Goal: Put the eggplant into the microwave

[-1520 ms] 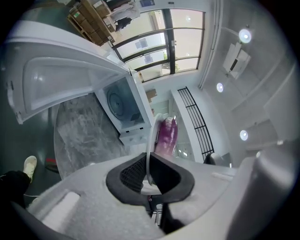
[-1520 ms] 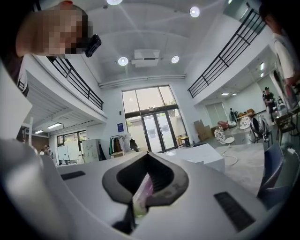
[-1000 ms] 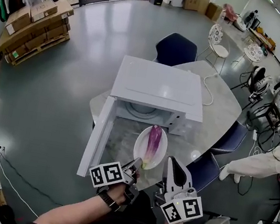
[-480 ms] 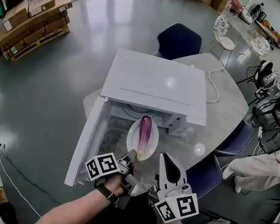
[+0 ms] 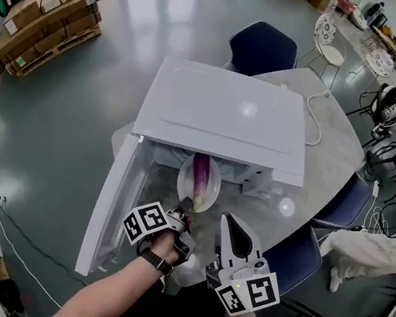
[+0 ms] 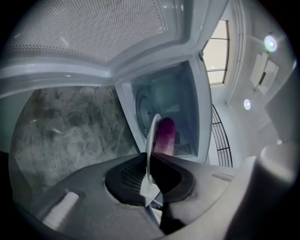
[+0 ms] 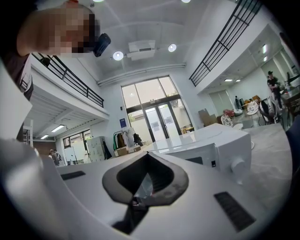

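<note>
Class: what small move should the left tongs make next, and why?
Probably push the plate a little deeper into the microwave: the left tongs grip its near rim, the eggplant lies on it, and its near part sticks out of the cavity.

Glossy grey floor (image 5: 69,117), marble table (image 5: 331,150) w/ blue chairs (image 5: 264,48), boxed pallet (image 5: 44,19) far left

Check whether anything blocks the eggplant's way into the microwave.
Nothing visible does: the microwave door stands swung open, and the left claw, shut on the plate rim, holds the eggplant right at the open cavity.
</note>
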A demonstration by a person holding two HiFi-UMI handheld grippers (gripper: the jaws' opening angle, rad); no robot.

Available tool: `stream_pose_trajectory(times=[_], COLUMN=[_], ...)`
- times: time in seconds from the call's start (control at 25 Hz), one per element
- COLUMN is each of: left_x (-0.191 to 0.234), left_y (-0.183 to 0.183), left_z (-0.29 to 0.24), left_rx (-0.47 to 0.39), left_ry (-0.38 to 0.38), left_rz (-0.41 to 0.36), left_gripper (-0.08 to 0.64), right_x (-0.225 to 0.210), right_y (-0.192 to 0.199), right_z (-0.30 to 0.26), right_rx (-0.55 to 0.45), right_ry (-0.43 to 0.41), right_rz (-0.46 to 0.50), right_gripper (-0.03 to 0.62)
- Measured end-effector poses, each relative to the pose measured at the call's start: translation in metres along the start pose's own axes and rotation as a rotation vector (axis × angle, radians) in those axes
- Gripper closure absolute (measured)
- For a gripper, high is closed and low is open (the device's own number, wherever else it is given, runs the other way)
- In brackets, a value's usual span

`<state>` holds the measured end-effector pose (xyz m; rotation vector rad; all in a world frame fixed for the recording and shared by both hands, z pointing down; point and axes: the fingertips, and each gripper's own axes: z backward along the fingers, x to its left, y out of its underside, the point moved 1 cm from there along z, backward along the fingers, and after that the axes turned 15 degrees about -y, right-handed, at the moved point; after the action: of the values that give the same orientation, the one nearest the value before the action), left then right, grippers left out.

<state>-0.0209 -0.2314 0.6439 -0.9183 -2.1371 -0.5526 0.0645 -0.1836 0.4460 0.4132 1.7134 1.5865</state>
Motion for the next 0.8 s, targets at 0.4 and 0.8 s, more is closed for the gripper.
stream_pose_trajectory(times=[0.4,0.8], left_x=[0.003,0.001], left_y=[-0.020,-0.038], left_z=[-0.043,-0.068], left_rx=[-0.030,-0.044], left_ry=[-0.022,-0.021], left_rz=[0.065,0.102], left_gripper=[0.538,0.538], right_x=[-0.030,-0.047], right_y=[0.017,0.026], right_z=[-0.020,-0.022], right_rx=[-0.004,0.000], right_ry=[-0.012,-0.003], right_rz=[-0.019,-0.049], right_gripper=[0.591,0.591])
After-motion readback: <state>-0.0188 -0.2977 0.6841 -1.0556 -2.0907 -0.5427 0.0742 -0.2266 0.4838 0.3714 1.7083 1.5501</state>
